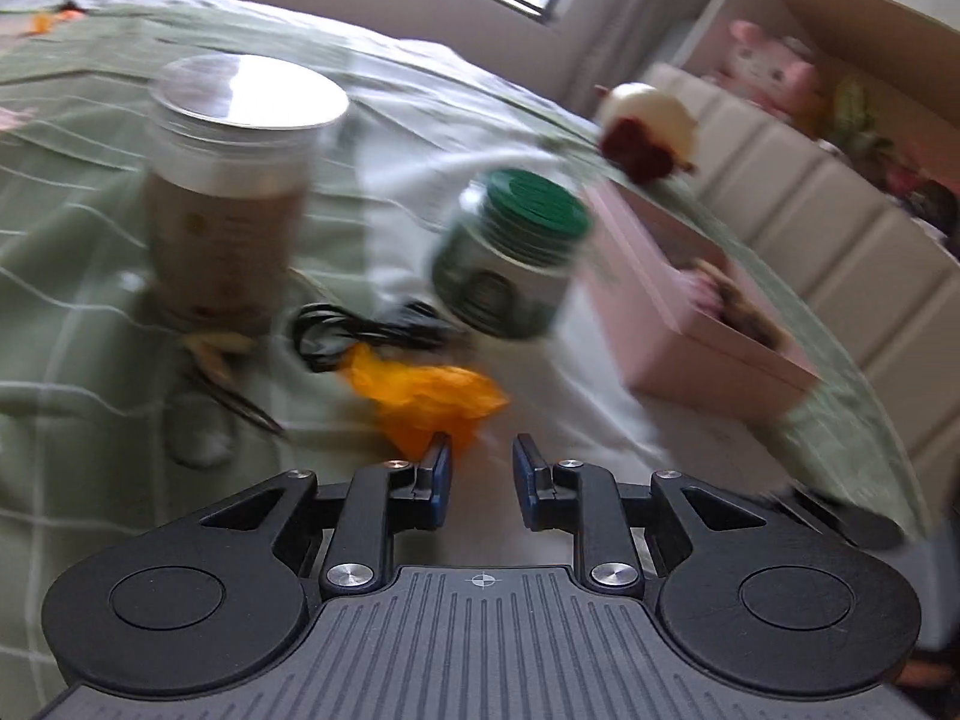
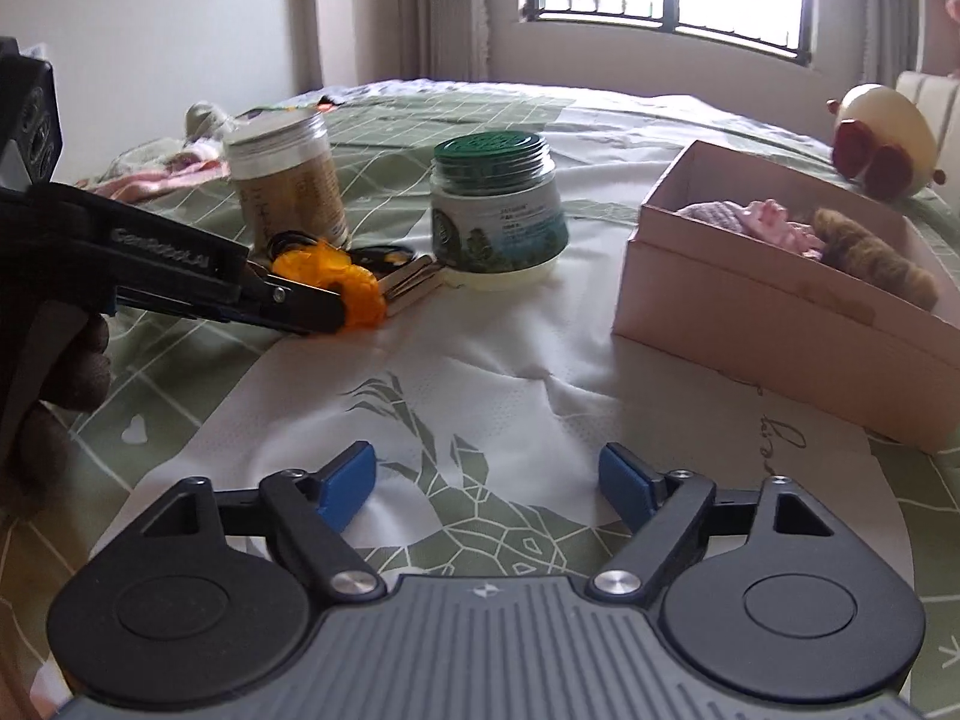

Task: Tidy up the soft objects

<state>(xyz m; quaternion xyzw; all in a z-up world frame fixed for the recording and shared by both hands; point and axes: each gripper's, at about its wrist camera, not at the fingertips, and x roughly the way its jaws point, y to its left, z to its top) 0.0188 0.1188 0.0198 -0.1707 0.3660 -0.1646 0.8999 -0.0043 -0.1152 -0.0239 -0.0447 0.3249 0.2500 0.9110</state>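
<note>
Right gripper (image 2: 487, 483) hovers low over the bedspread (image 2: 480, 396), jaws wide, nothing between them. Left gripper (image 1: 480, 468) is partly open – the orange soft piece (image 1: 420, 399) sits at its left fingertip, seemingly not clamped. Risks: the piece slipping free, or the tips snagging the black cable (image 1: 336, 330) behind. The gripper arm's embossed lettering and the green-lidded jar (image 2: 495, 204) label are illegible. Pink box (image 2: 780, 294) already holds soft items.

wrist views low over bed (image 2: 480, 360), jars shared
</note>
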